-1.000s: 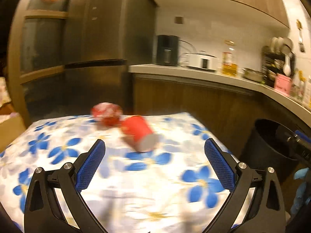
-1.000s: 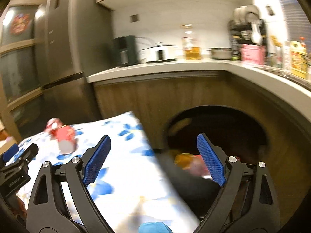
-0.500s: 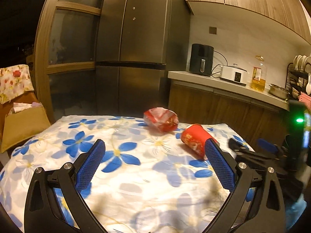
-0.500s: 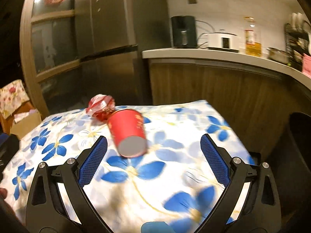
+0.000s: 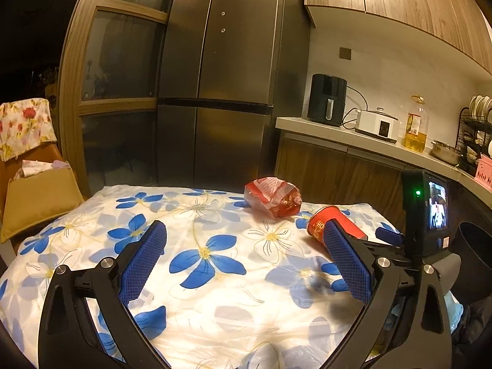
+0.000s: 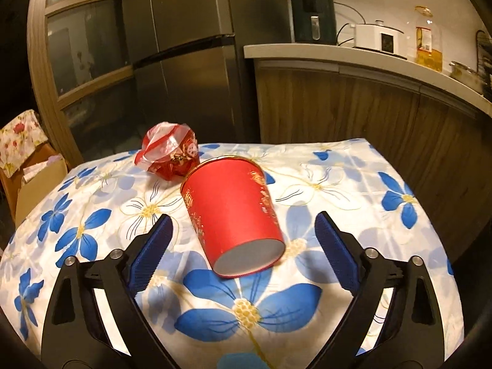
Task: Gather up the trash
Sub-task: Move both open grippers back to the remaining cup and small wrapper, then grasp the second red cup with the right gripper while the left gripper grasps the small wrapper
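The tall steel refrigerator [image 5: 221, 92] is standing behind the bench [image 6: 353, 184], which is wearing a white cloth with blue flowers. The kitchen counter [image 6: 353, 58] is running along the right, carrying a black air fryer [image 6: 312, 18], a white cooker [image 6: 376, 38] and an oil bottle [image 6: 427, 40]. A black trash bin [image 5: 473, 261] is sitting off the bench's right edge. I am holding my right gripper [image 6: 243, 247] with jaws spread wide; the red paper cup [image 6: 233, 215] is lying on its side between them, base toward me, untouched. A crumpled red-and-white plastic bag [image 6: 169, 153] is lying just behind the cup. My left gripper [image 5: 246, 258] is hovering over bare cloth, jaws spread.
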`<state>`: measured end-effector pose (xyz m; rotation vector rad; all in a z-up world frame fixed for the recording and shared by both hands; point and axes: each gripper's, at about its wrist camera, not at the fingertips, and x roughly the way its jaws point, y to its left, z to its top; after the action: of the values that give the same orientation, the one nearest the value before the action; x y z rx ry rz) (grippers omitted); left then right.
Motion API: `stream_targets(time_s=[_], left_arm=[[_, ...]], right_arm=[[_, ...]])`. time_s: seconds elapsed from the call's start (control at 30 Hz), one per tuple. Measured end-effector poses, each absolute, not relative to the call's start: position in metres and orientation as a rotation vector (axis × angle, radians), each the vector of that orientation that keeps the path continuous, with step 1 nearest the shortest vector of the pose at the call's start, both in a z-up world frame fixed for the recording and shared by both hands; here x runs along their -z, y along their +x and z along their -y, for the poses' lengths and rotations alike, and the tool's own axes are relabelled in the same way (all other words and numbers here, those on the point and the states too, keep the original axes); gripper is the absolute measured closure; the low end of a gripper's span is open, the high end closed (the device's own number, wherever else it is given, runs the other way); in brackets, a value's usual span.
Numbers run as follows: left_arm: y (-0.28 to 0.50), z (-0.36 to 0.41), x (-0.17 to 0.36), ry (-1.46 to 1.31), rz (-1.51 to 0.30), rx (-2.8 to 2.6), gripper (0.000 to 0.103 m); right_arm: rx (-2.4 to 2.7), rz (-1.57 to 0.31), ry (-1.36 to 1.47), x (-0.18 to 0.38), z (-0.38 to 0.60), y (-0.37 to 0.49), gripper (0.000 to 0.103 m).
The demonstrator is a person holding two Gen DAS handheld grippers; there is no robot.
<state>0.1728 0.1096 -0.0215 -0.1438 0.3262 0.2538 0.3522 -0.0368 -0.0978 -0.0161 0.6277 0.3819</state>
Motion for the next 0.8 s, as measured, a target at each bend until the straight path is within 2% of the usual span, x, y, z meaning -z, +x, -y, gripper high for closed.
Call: stream_targets(time_s=[0.03,0.17,0.2,0.53,0.8], left_arm=[[0.173,-0.110,0.022,-0.147,-0.328,-0.253,0.006],[0.174,-0.112,0.023,-0.152,-0.331,-0.255,0.006],[0.174,-0.111,0.023,-0.152,-0.331,-0.255,0.006],[0.192,-0.114,0.023,-0.143,-0.361,-0.236,0.006],[0.264,-0.123,0.027,-0.189,-0.391,-0.162,0.006]], right_arm=[[-0.381,-0.637,-0.024,0.100,0.035,0.354,0.016],[-0.377,-0.664,-0.038,0.105,0.031,0.358,0.038],[-0.374,-0.669,-0.039,0.106,0.031,0.359,0.039],[-0.376,-0.611,-0.039,0.098,0.036,0.346,0.045],[-0.338,-0.558,0.070,0.086,0.075,0.323,0.045]])
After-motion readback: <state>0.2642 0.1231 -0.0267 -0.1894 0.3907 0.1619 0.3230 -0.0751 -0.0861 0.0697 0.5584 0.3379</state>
